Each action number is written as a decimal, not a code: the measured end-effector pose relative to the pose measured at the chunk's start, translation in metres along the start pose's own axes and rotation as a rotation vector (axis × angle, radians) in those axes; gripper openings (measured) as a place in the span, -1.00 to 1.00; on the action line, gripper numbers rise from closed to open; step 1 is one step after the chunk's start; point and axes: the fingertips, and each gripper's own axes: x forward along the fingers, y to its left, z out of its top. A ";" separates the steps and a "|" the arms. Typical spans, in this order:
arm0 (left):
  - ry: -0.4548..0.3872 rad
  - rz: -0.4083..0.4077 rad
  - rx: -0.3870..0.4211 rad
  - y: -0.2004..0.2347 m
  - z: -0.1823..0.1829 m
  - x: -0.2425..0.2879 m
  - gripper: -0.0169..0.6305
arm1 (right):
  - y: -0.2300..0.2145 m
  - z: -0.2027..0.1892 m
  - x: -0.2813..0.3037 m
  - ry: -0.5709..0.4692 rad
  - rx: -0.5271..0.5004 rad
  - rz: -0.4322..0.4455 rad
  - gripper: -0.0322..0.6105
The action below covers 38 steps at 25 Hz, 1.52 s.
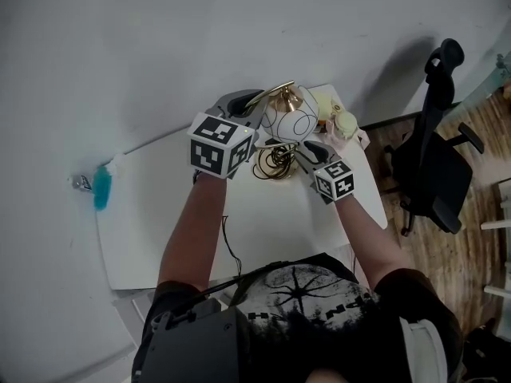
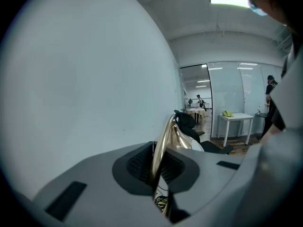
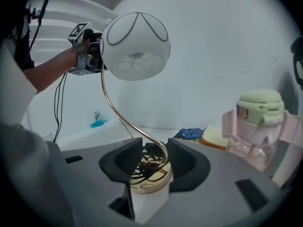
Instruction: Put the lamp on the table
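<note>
The lamp [image 3: 136,44] stands toward the far right part of the white table [image 1: 160,214]. Its round gold base [image 3: 147,178] looks to rest on the tabletop, with dark cord coiled on it. The thin gold stem [image 2: 162,148] rises from the base in a sweeping curve, so the long axis runs roughly upright but bows away from the person's right side. The white globe shade [image 1: 291,118] hangs at the top, over the back of the table and close to the wall.

The left gripper [image 2: 158,162] is clamped on the stem high up, just beside the shade. The right gripper [image 3: 154,157] has its jaws spread wide, one on either side of the base, and I cannot see the pads pressing on it.

Just right of the base stands a pink container with a pale green lid [image 3: 258,122]. A blue packet [image 3: 191,133] and a yellowish block [image 3: 215,137] lie beside it, crowding that corner. A teal object [image 1: 101,186] sits well apart at the table's left edge. A black cable [image 1: 231,250] trails across the near tabletop.

The grey wall closes off the far edge. Bare tabletop lies to the left and toward the person. A black office chair [image 1: 435,166] stands off the right edge.
</note>
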 end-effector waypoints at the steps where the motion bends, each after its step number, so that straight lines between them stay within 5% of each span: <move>1: -0.001 0.000 0.015 -0.003 0.000 0.001 -0.90 | 0.003 0.001 -0.005 -0.003 -0.002 -0.002 -0.40; 13: 0.035 0.062 0.101 0.000 -0.012 -0.008 -0.88 | 0.013 0.013 -0.037 0.004 -0.050 -0.033 -0.40; 17: 0.044 0.084 0.102 0.003 -0.017 -0.014 -0.45 | 0.019 0.019 -0.037 0.005 -0.059 -0.026 -0.40; 19: 0.041 0.096 0.097 0.005 -0.019 -0.020 -0.41 | 0.027 0.023 -0.035 0.001 -0.065 -0.015 -0.40; 35: -0.025 0.138 -0.043 -0.006 -0.085 -0.100 -0.42 | 0.102 0.047 -0.033 -0.030 -0.119 0.083 -0.40; 38: -0.049 0.122 -0.068 -0.016 -0.099 -0.116 -0.71 | 0.125 0.059 -0.039 -0.075 -0.125 0.113 -0.41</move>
